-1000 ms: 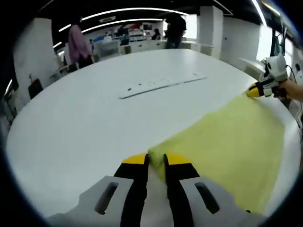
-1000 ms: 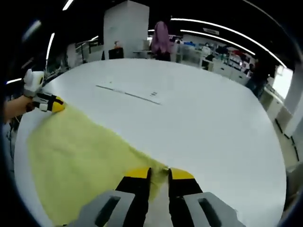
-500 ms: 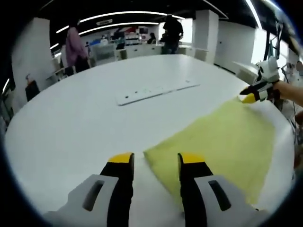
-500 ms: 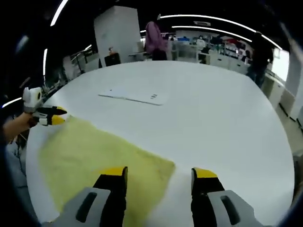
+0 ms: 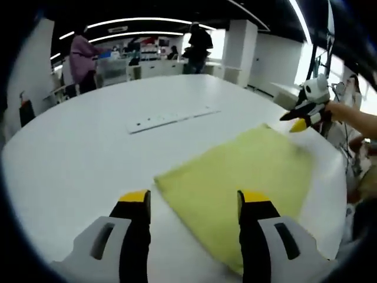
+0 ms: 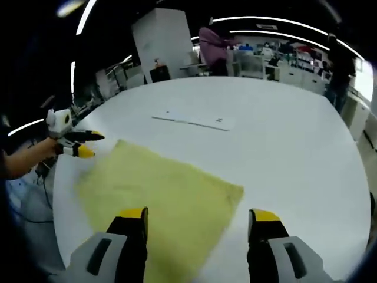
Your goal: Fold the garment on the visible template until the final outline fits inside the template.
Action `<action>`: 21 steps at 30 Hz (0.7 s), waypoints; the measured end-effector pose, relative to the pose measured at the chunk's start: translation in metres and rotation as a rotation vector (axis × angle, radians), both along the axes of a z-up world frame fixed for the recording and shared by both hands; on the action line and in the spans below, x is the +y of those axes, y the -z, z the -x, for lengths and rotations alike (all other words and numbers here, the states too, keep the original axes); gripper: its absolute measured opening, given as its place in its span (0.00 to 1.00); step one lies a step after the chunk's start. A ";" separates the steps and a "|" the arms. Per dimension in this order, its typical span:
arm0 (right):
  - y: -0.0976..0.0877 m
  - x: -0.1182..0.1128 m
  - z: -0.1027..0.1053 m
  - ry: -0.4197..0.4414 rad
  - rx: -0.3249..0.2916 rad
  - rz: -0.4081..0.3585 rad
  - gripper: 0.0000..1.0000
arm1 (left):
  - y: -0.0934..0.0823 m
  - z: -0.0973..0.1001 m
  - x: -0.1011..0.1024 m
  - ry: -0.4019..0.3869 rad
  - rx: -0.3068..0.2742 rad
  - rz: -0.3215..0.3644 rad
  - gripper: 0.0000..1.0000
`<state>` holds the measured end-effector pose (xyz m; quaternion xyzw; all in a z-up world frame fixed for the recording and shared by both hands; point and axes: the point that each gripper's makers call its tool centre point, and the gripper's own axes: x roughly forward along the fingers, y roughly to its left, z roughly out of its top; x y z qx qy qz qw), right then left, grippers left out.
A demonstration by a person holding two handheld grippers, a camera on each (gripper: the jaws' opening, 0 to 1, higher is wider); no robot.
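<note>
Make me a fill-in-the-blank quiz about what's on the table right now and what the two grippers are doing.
1. The cloth lying flat on the white table is ____ in colour.
2. Both the left gripper and the right gripper have their fingers ____.
3. Neither gripper is ____ the cloth.
4. Beyond the cloth lies a flat ____ strip.

Missing words: yellow; open; holding; white

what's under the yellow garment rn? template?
The yellow garment lies flat on the white table. Anything beneath it is covered. A white strip lies apart, beyond it. Both claws are open above it.
</note>
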<state>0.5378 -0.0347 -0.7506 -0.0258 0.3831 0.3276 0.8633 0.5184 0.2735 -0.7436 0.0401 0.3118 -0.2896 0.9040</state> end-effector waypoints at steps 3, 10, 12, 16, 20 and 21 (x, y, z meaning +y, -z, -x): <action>-0.001 -0.001 0.012 -0.011 0.018 -0.015 0.67 | 0.001 0.010 0.000 0.010 0.011 0.010 0.59; 0.002 -0.009 0.042 -0.033 0.041 -0.007 0.66 | 0.000 0.032 0.001 0.013 0.016 0.035 0.60; 0.003 -0.010 0.049 -0.038 0.047 -0.003 0.65 | -0.001 0.038 -0.001 0.021 0.013 0.046 0.59; 0.007 -0.011 0.065 -0.058 0.050 -0.005 0.65 | -0.005 0.047 -0.003 0.016 -0.006 0.082 0.58; 0.010 -0.012 0.082 -0.070 0.059 -0.010 0.62 | -0.002 0.062 -0.008 0.025 0.001 0.094 0.56; 0.011 -0.012 0.086 -0.070 0.064 -0.016 0.62 | 0.000 0.065 -0.008 0.029 0.008 0.090 0.55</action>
